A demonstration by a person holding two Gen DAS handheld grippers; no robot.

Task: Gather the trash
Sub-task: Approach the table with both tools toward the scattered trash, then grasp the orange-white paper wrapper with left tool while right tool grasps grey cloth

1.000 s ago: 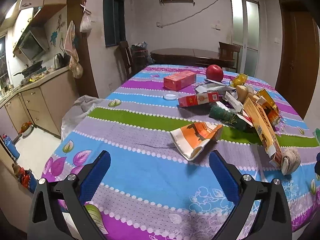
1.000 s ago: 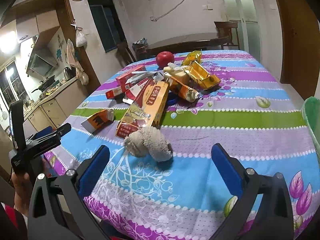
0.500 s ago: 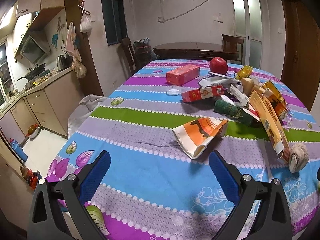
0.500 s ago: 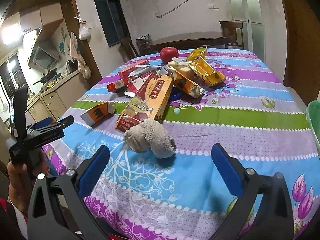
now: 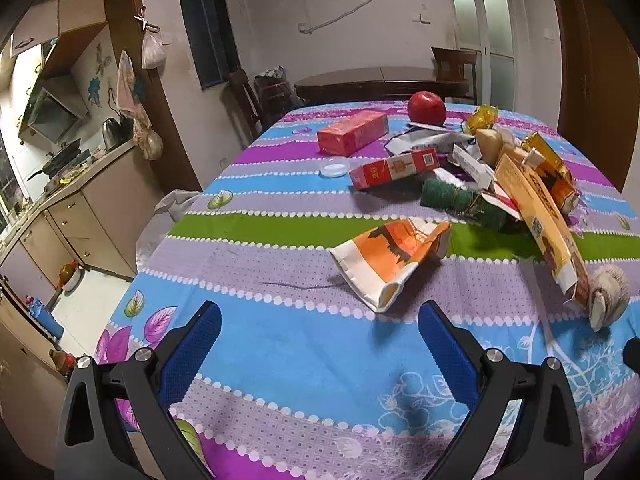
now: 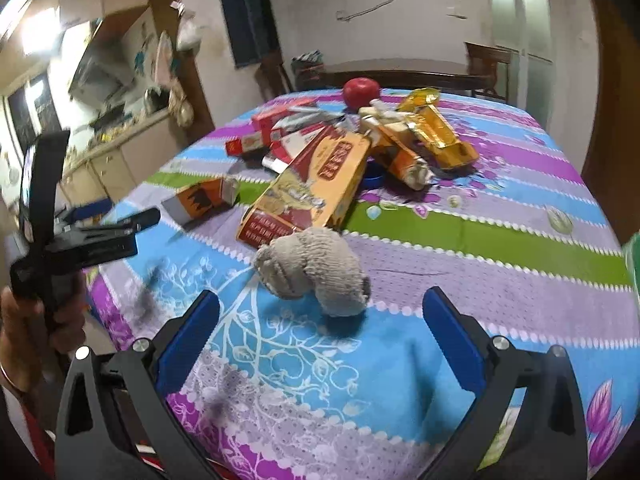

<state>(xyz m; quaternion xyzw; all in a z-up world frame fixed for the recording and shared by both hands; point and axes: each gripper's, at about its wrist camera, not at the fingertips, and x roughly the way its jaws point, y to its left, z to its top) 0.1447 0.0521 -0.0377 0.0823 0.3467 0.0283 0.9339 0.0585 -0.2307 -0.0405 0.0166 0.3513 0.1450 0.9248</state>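
Note:
Trash lies scattered on a striped tablecloth [image 5: 280, 344]. In the left wrist view my left gripper [image 5: 320, 332] is open and empty, just short of a crumpled orange and white carton [image 5: 390, 258]. In the right wrist view my right gripper [image 6: 320, 320] is open and empty, just short of a grey rolled cloth [image 6: 314, 270], which also shows in the left wrist view [image 5: 608, 294]. A long yellow box [image 6: 310, 186] lies behind the cloth. The orange carton [image 6: 200, 200] and the left gripper [image 6: 100, 236] show at the left of the right wrist view.
Further back lie red boxes [image 5: 354, 132], a red apple [image 5: 426, 107], a green bundle [image 5: 460, 200], gold wrappers [image 6: 436, 136] and a small white lid [image 5: 335, 168]. A green container edge [image 6: 634, 264] shows at far right. Kitchen cabinets [image 5: 80, 216] stand left of the table.
Both grippers have moved forward and lower toward the table; the carton and the grey cloth look closer. Both stay open.

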